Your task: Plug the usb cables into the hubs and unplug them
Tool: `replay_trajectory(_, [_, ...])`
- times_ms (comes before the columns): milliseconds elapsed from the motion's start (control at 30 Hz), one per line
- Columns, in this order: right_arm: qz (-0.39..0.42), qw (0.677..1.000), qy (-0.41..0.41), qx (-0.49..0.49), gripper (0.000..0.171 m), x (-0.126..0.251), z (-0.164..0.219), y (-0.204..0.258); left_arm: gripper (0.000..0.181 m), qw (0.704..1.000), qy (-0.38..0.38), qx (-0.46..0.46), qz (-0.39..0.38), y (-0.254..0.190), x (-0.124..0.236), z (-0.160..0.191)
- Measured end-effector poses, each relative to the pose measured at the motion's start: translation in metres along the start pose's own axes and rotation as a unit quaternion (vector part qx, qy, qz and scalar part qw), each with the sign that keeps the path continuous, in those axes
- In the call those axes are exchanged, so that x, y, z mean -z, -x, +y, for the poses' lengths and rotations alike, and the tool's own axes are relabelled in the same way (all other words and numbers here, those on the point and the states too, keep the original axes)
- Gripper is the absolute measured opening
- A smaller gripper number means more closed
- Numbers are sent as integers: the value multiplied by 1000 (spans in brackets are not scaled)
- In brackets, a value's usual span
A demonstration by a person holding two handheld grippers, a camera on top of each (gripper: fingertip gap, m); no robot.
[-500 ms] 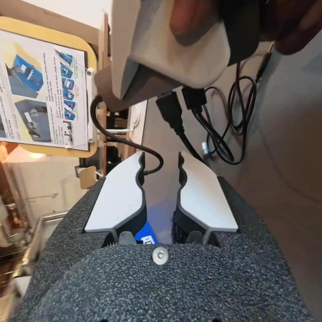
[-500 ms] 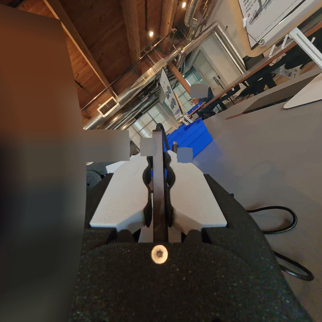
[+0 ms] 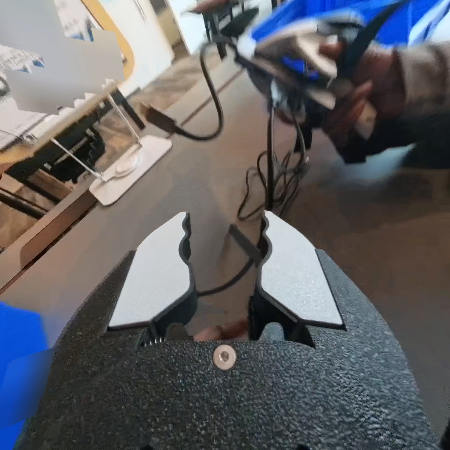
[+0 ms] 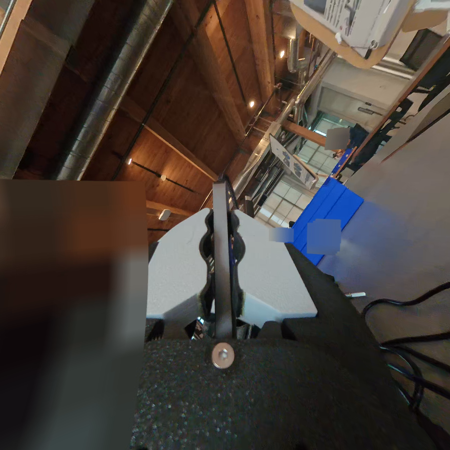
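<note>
Left wrist view blurs the right tool (image 3: 287,63) clamping a hub (image 4: 222,255); left tool (image 3: 226,219) gapes empty.

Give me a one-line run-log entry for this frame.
left gripper: open, empty, over table | right gripper: shut on hub, raised | cables: hang from hub | one loose usb plug dangling

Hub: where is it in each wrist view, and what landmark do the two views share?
Left wrist view: upper right, the hub is a blurred dark block with black cables hanging from it.
Right wrist view: centre, edge-on, clamped in the right gripper.
Shared landmark: the yellow-rimmed board holding a printed page, upper left in the left view and top right in the right view.
</note>
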State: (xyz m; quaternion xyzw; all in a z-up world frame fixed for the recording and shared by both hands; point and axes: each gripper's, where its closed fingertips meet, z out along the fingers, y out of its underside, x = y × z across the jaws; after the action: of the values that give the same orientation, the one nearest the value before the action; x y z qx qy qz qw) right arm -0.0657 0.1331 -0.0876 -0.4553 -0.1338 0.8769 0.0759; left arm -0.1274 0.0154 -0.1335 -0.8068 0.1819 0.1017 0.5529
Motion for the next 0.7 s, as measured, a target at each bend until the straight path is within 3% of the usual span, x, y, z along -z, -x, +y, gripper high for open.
replay_trajectory(100, [15, 1000, -15, 2, 12, 2, -5, -5, 61, 999, 43, -27, 9, -10, -5, 19])
replay_trajectory(267, [88, 989, -85, 81, 12, 9, -28, -15, 37, 997, 1, -52, -57, -6, -5, 15])
replay_trajectory(433, [105, 985, -27, 130, 12, 2, -18, -10, 34, 997, 8, -25, -67, 21, 4, 21])
replay_trajectory(533, [101, 987, -10, 122, 12, 0, -9, -11, 21, 997, 29, -1, -74, 47, -4, 14])
replay_trajectory(600, [106, 987, -1, 124, 12, -1, -5, -14, 18, 998, 50, 44, 4, 49, -26, 9])
replay_trajectory(700, [110, 985, 5, 132, 12, -1, -3, -14, 34, 975, 138, 113, 131, 47, -76, 24])
